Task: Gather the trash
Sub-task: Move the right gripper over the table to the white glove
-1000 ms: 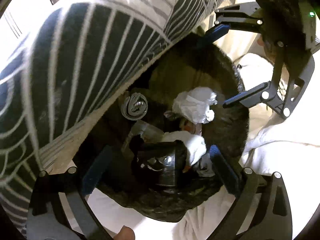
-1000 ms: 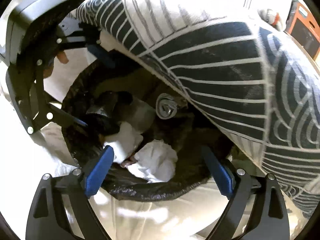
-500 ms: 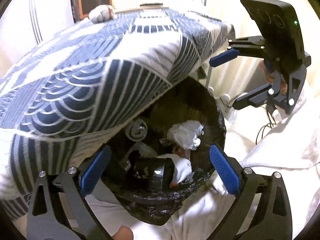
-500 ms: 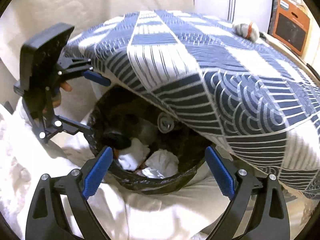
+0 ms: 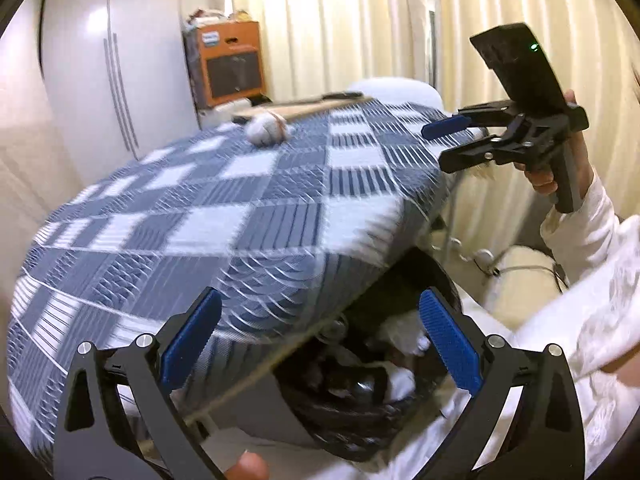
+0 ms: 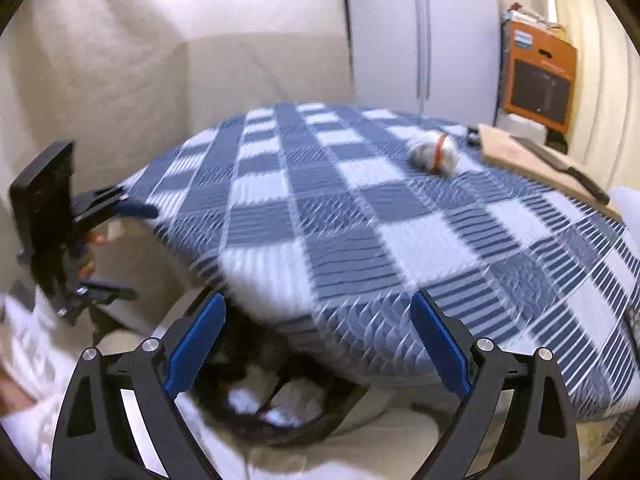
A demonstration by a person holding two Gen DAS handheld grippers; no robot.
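1. My left hand-held gripper point(image 5: 318, 344) is spread wide with nothing between its blue pads point(image 5: 448, 346).
2. My right hand-held gripper point(image 6: 318, 346) is also wide open and empty; in the left view it point(image 5: 446, 142) hangs up and to the right, over the far corner of the surface point(image 5: 240, 200).
3. Just below and ahead of both grippers sits the bin point(image 5: 360, 436), lined with a black bag and partly tucked under the edge of the surface.
4. Inside the bin I see white crumpled tissues point(image 5: 404, 332) and some dark pieces of trash; the blur hides what those are.
5. From the right gripper the bin point(image 6: 256, 424) lies low between the fingers, and white tissue point(image 6: 244, 396) shows in it.
6. The surface wears a blue and white checked cloth point(image 6: 360, 216) and fills the space ahead of both grippers.
7. Far ahead on the cloth lies a small whitish ball with an orange band point(image 6: 434, 152).
8. Beyond the ball, to the right of my right gripper, a wooden board point(image 6: 520, 152) carries a knife point(image 6: 568, 168).
9. An orange box point(image 6: 538, 80) stands further back, beside the white wardrobe point(image 6: 420, 28).
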